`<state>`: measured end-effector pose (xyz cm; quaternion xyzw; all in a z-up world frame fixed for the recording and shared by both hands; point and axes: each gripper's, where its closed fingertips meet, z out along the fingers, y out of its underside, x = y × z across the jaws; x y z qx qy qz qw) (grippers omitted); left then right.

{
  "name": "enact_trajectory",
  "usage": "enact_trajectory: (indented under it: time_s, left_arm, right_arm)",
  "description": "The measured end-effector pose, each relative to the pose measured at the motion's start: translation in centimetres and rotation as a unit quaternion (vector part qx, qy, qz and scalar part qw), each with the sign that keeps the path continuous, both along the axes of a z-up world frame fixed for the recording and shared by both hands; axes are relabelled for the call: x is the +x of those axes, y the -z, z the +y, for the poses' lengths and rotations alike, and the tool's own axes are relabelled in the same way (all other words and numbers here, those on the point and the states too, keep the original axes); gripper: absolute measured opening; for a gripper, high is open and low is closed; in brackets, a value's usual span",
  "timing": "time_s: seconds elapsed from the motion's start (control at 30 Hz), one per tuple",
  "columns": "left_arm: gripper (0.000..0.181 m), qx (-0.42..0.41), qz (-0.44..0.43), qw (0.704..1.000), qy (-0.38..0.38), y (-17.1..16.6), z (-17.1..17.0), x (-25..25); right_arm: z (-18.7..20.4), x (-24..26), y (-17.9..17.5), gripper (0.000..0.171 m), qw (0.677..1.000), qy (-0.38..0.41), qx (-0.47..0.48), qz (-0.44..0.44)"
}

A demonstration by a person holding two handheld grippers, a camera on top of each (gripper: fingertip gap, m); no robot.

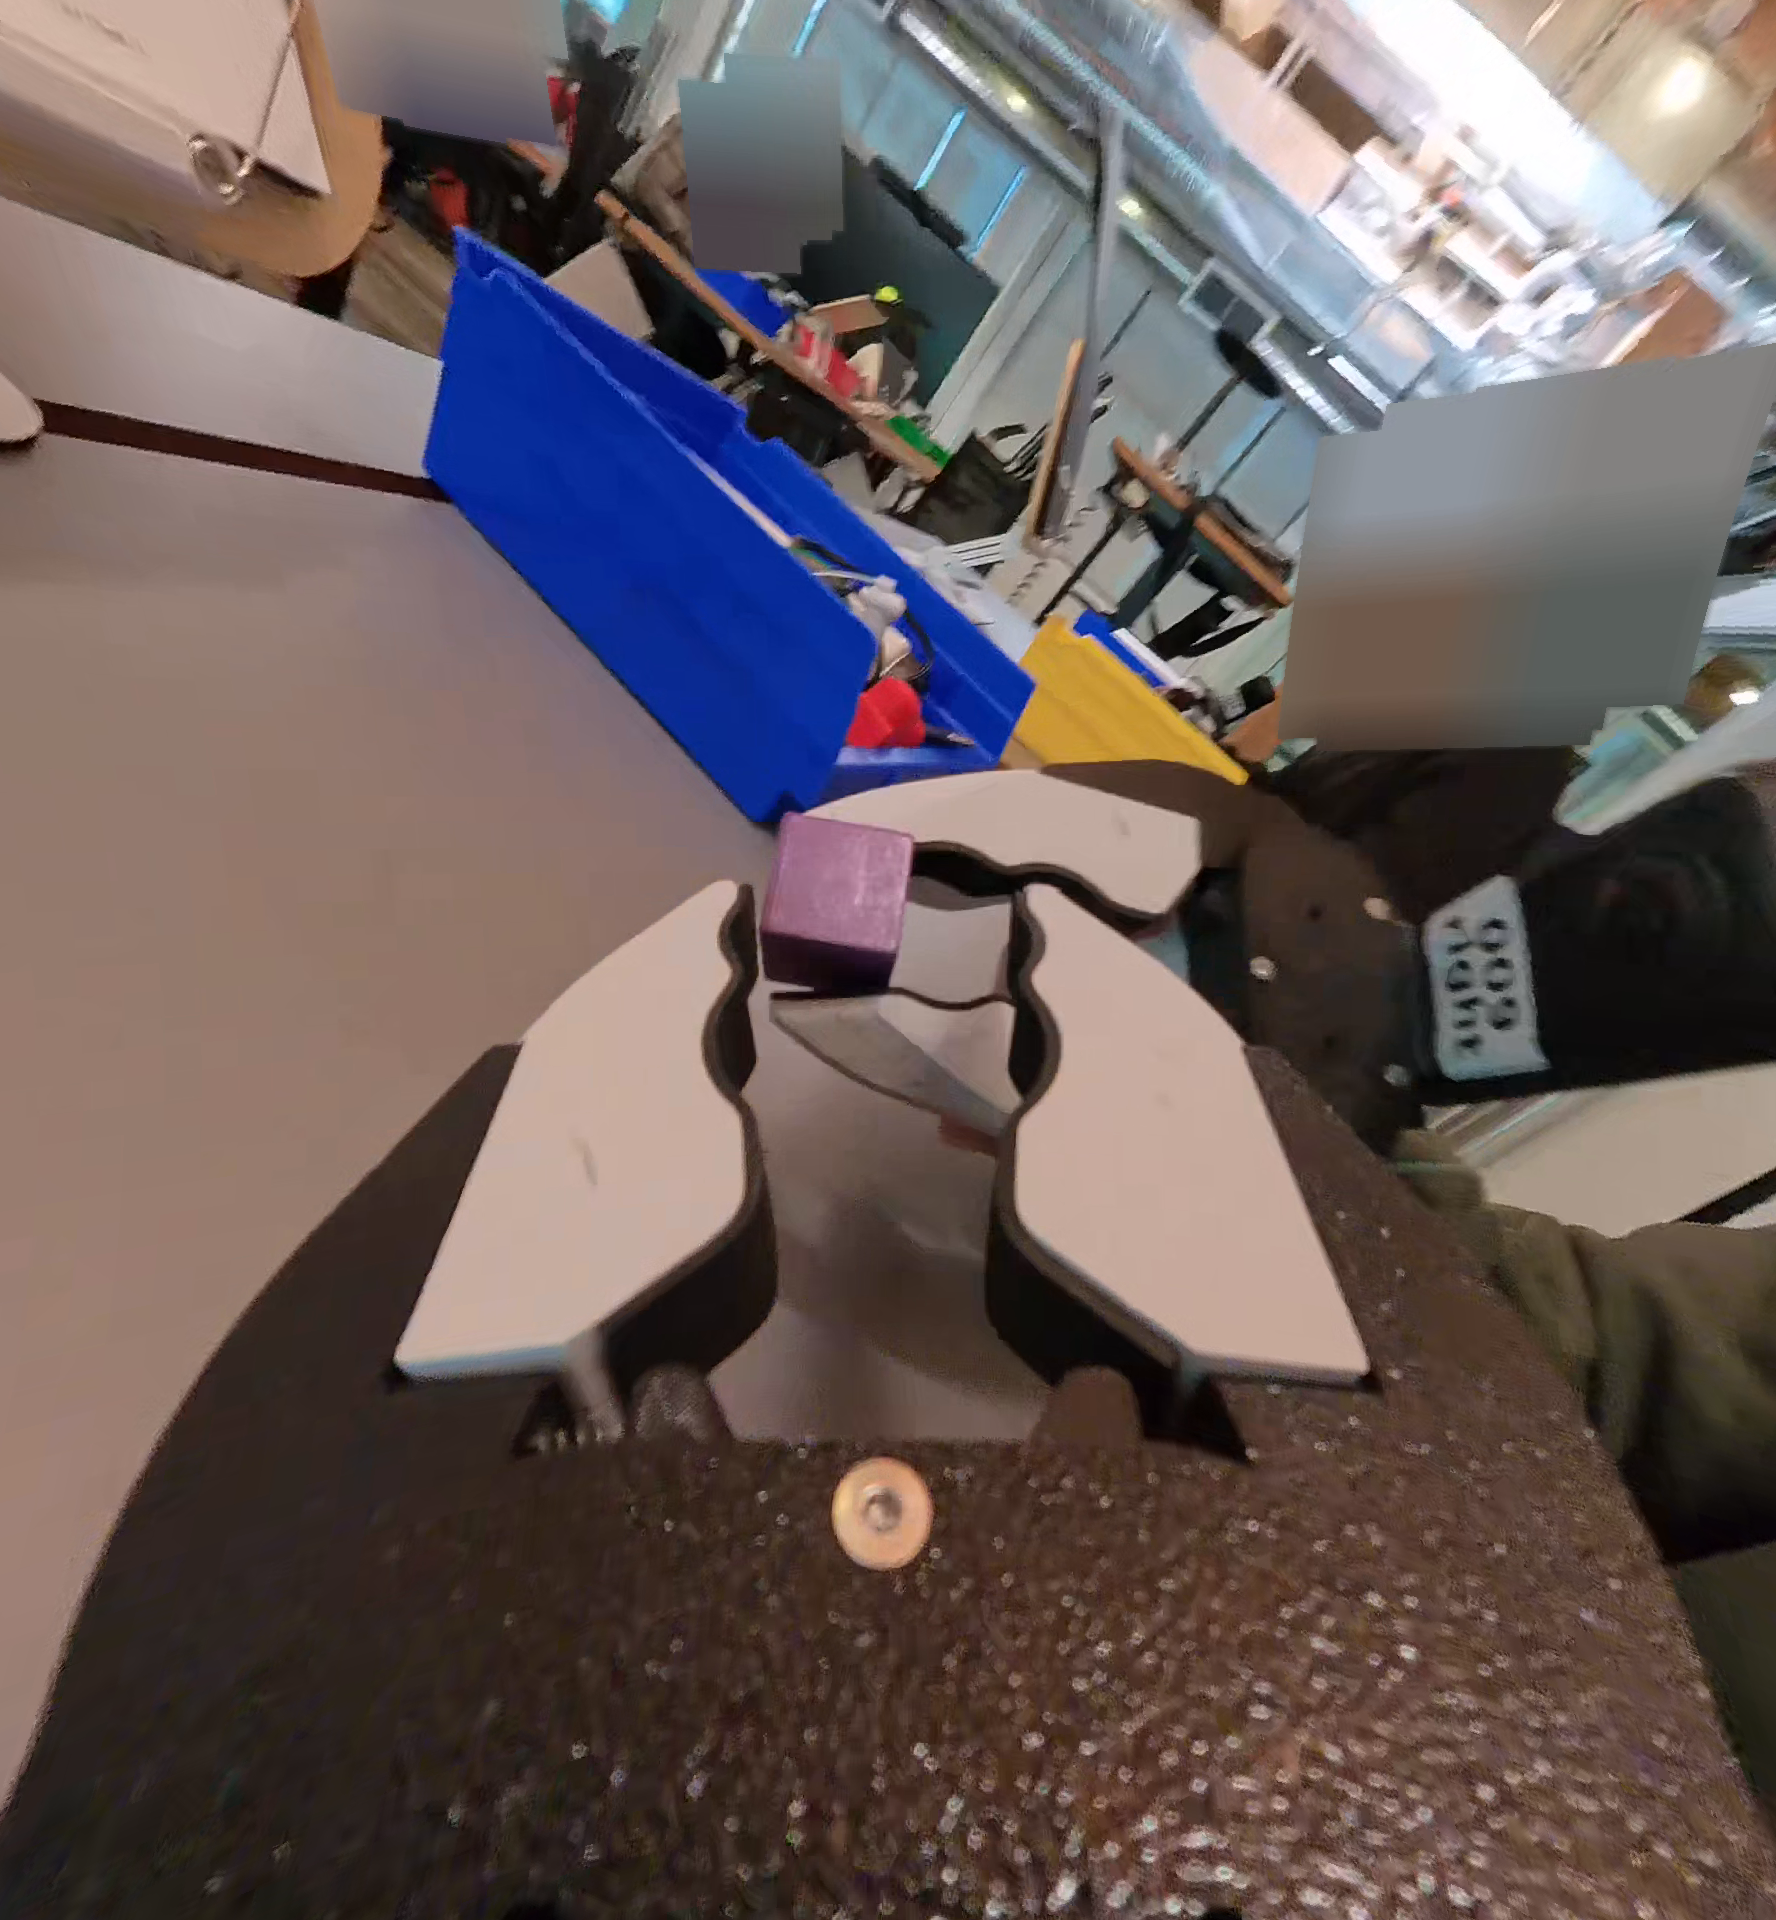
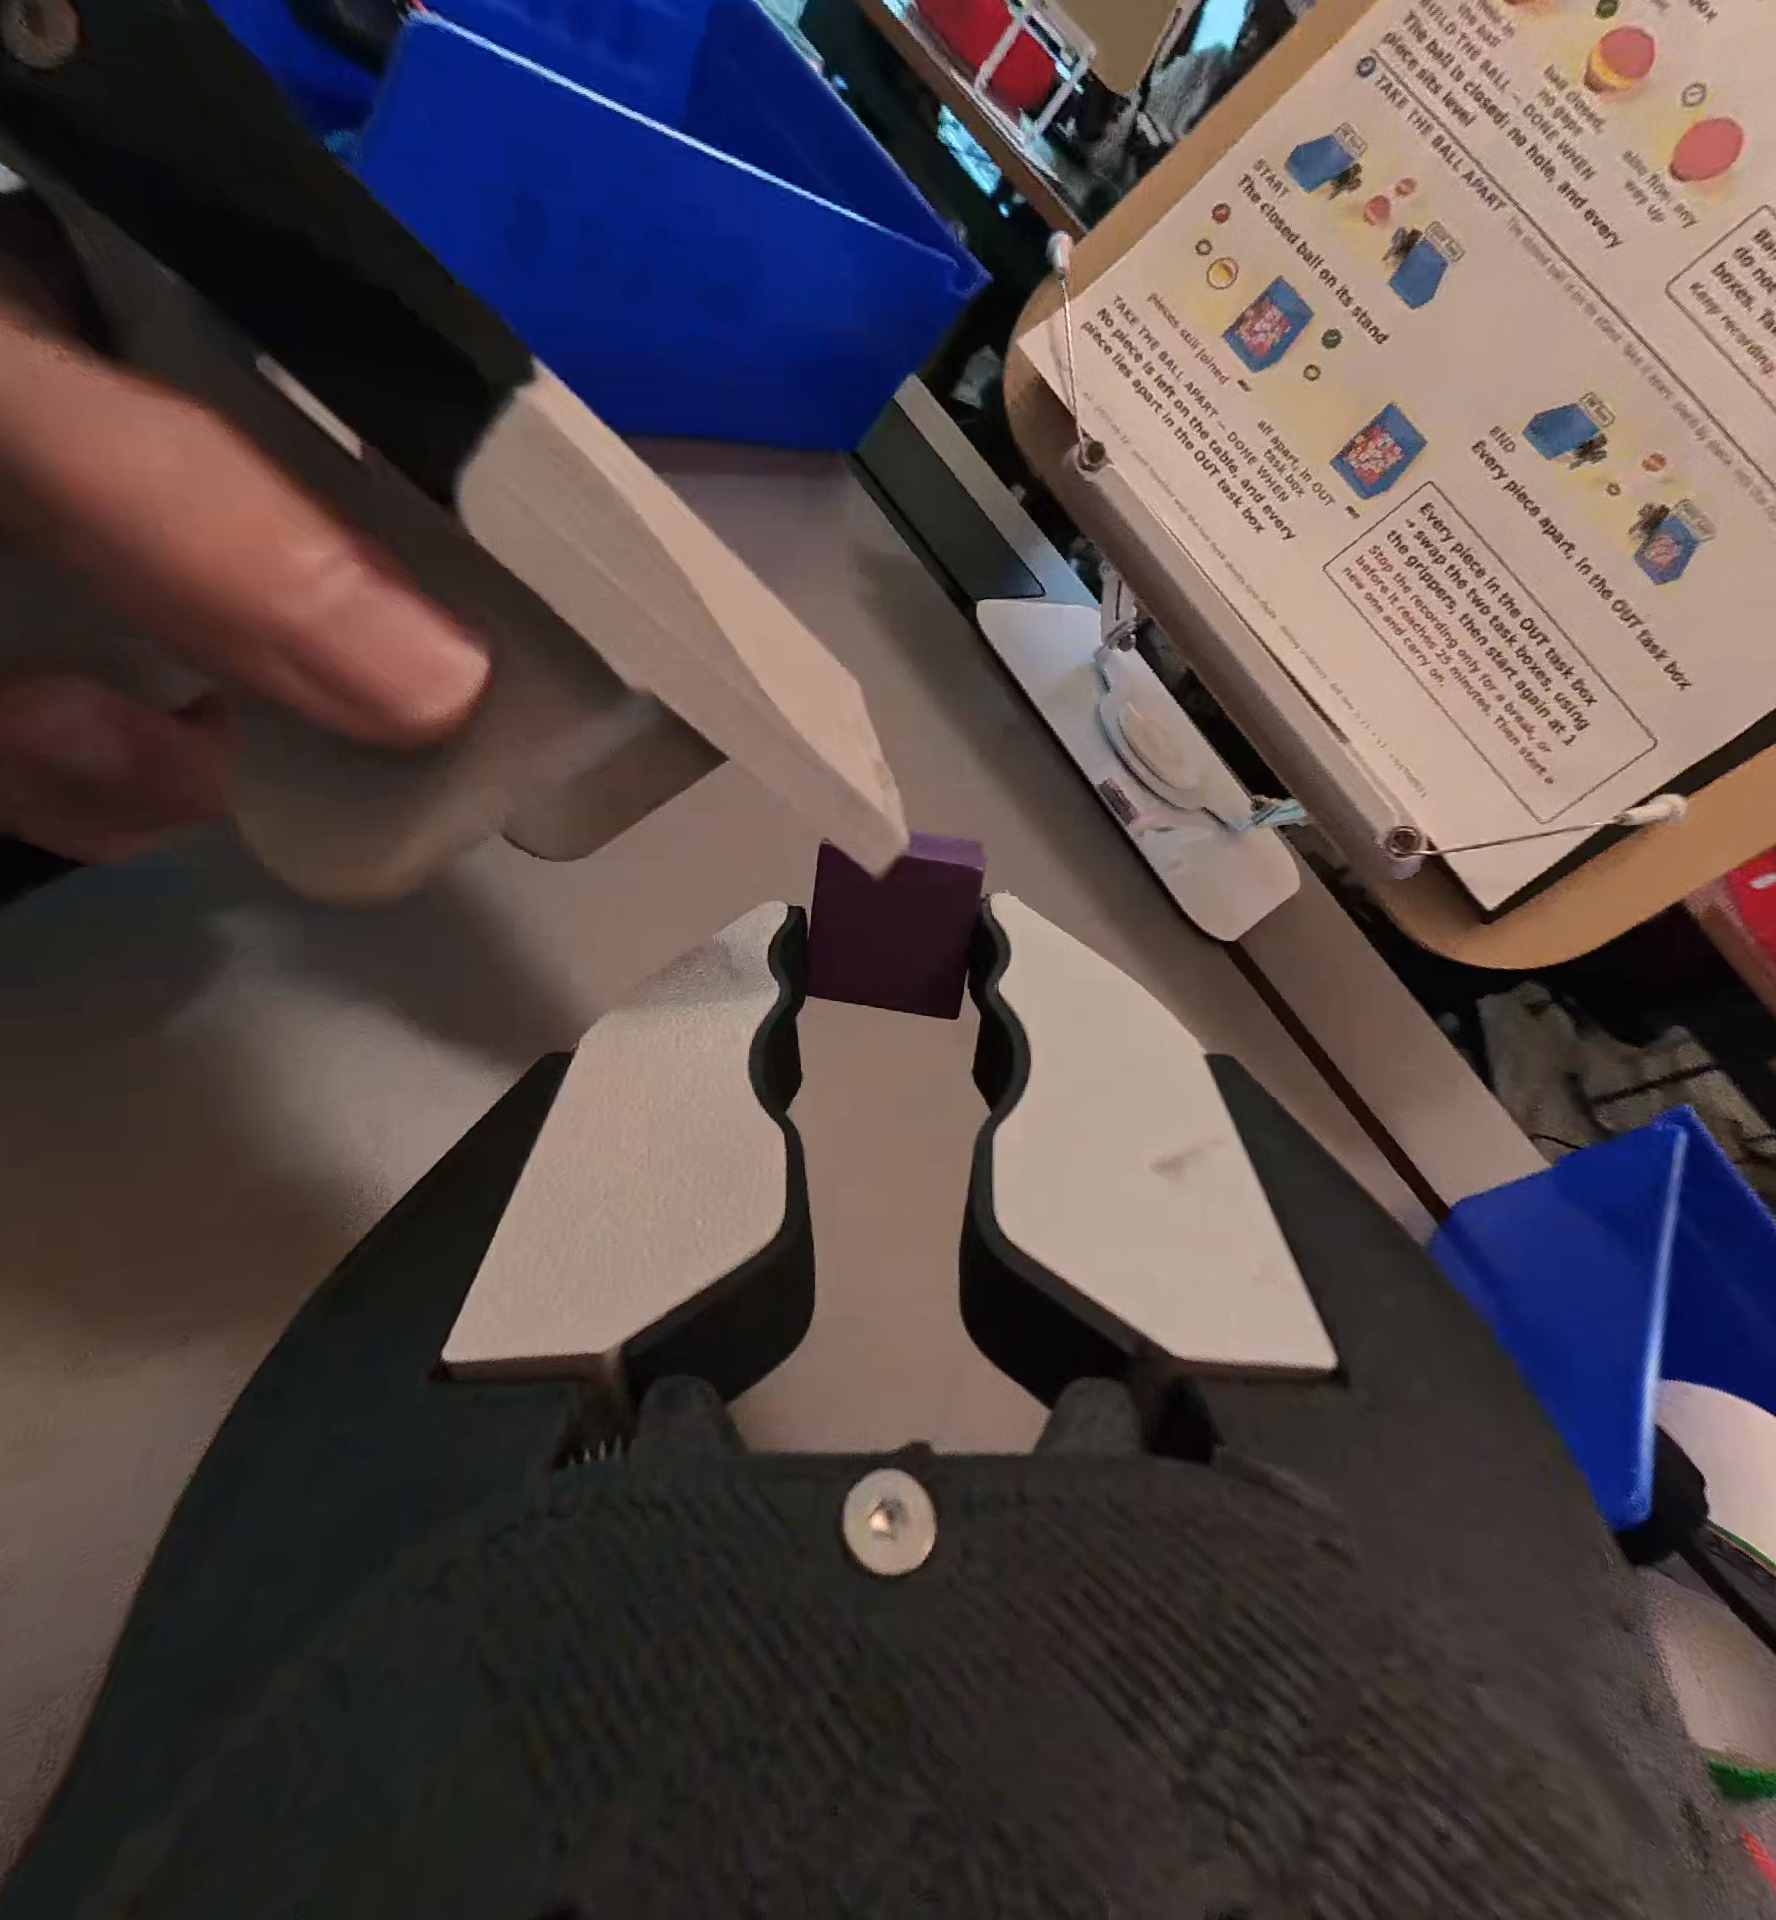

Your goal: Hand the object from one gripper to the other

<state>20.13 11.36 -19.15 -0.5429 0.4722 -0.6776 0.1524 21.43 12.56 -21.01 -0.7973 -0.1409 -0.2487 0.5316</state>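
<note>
Left wrist view: the left gripper [image 1: 879,961] stands spread apart above the grey table [image 1: 240,831], gripping nothing. The purple cube [image 1: 837,899] sits at its left fingertip, seemingly just touching it, clamped by the right gripper [image 1: 951,940] reaching in from the right. A blue bin [image 1: 635,540] lies near the table's far edge.

Right wrist view: the right gripper [image 2: 889,940] is clenched on the purple cube [image 2: 894,951], held off the table [image 2: 136,1091]. A finger [image 2: 718,665] of the left gripper touches the cube's top left corner.
</note>
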Motion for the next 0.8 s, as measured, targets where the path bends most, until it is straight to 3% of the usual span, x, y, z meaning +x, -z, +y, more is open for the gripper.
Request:
enact_trajectory:
  time_s: [0.13,0.3,0.4,0.5,0.53,0.63,0.73,0.8]
  left_arm:
    - [0.041,0.071,0.031,0.997,0.003,1.6,-0.7,0.2]
    - [0.026,0.1,-0.002,0.995,-0.021,1.3,-0.2,0.3]
    - [0.026,0.13,-0.017,0.991,-0.009,1.6,-0.1,0.2]
    - [0.026,0.162,-0.043,0.986,0.018,1.5,0.5,-0.6]
    - [0.026,0.157,-0.06,0.985,0.034,1.1,0.5,-1.0]
    - [0.025,0.131,-0.104,0.98,0.105,-0.2,0.1,-2.9]
    - [0.026,0.123,-0.144,0.965,0.179,-1.0,-0.9,-5.1]
    - [0.025,0.119,-0.173,0.954,0.212,-1.6,-1.4,-6.3]
  right_arm:
    - [0.0,0.0,-0.2,0.03,1.0,0.019,-0.004,-0.021]
    - [-0.1,0.1,-0.5,0.03,0.999,0.014,0.006,-0.028]
    - [-0.1,-0.3,-0.2,0.035,1.0,-0.015,0.006,0.009]
    - [-0.1,-2.3,-0.2,0.059,0.981,-0.108,0.009,0.161]
    - [-0.3,-3.0,-0.5,0.069,0.963,-0.138,0.011,0.232]
    - [-1.4,-4.7,-3.0,0.066,0.876,-0.235,0.046,0.419]
    - [-2.6,-5.4,-5.6,0.052,0.763,-0.306,0.088,0.562]
    - [-3.2,-6.2,-6.1,0.046,0.682,-0.338,0.064,0.646]
